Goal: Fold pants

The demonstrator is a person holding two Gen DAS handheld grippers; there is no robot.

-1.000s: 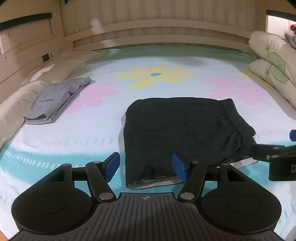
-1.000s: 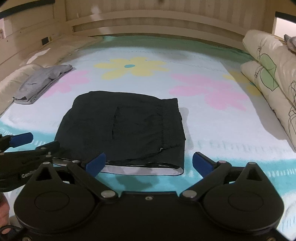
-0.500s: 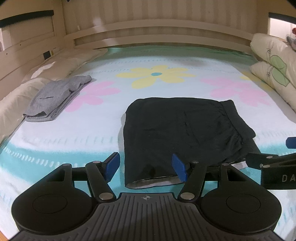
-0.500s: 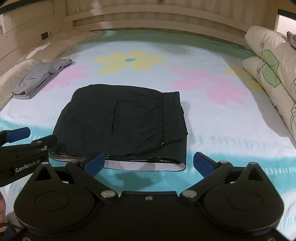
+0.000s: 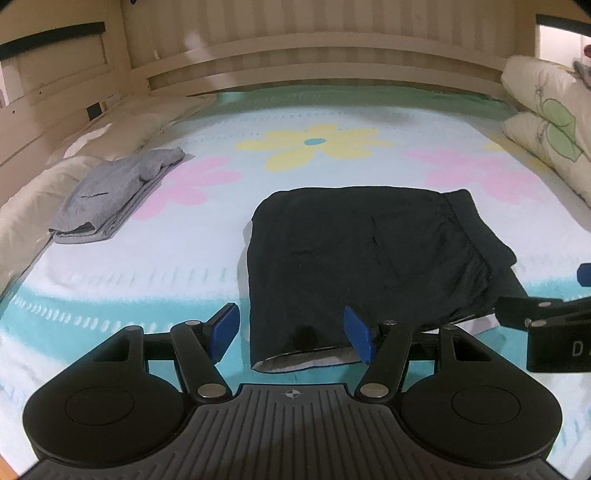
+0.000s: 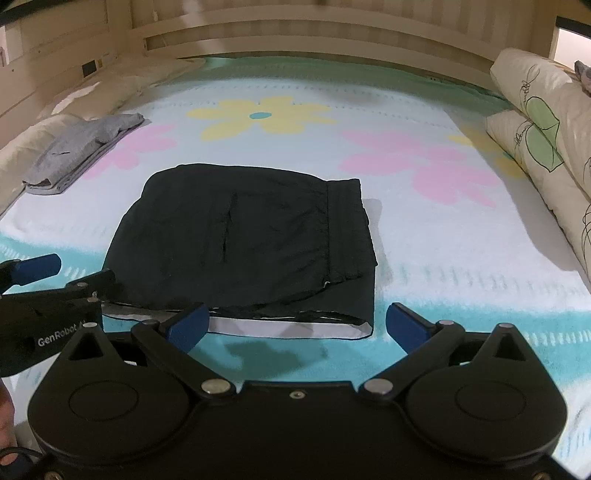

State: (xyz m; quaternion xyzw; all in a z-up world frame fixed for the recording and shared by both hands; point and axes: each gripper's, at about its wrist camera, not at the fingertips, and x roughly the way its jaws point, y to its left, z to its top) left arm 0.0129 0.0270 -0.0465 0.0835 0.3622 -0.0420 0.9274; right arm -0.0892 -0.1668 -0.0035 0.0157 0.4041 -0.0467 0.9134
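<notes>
- Left wrist view: the left gripper (image 5: pixel 291 330) has its blue pads spread apart, nothing pinched between them. It hangs above the near left corner of the folded black pants (image 5: pixel 373 254), which lie flat on the flowered bedspread (image 5: pixel 155 266), near its front edge.
- In this view the right pad (image 5: pixel 357 334) sits in front of the pants' hem, the left pad (image 5: pixel 223 328) over bare bedspread just left of the cloth. Whether the pads touch the fabric I cannot tell.
- Only here does a white lining strip show at the pants' near left corner, and the elastic waistband bunches along the right side.
- A folded grey garment (image 5: pixel 118 195) lies well apart at far left, beside a cream pillow (image 5: pixel 33 199). The right gripper's black body enters from the right edge.
- Right wrist view: the right gripper (image 6: pixel 297 326) also stands spread, holding nothing, its pads either side of the pants' (image 6: pixel 243 240) near right corner, above the bedspread (image 6: pixel 461 258).
- This view alone shows the full white-edged bottom layer sticking out along the near side, and a pocket slit on the top layer.
- It also shows the left gripper (image 6: pixel 48 280) from the side at the left edge, lettered "GenRobot", by the pants' near left corner, and patterned pillows (image 6: pixel 535 147) stacked at right.
- A wooden bed frame (image 6: pixel 295 29) closes the far side.
</notes>
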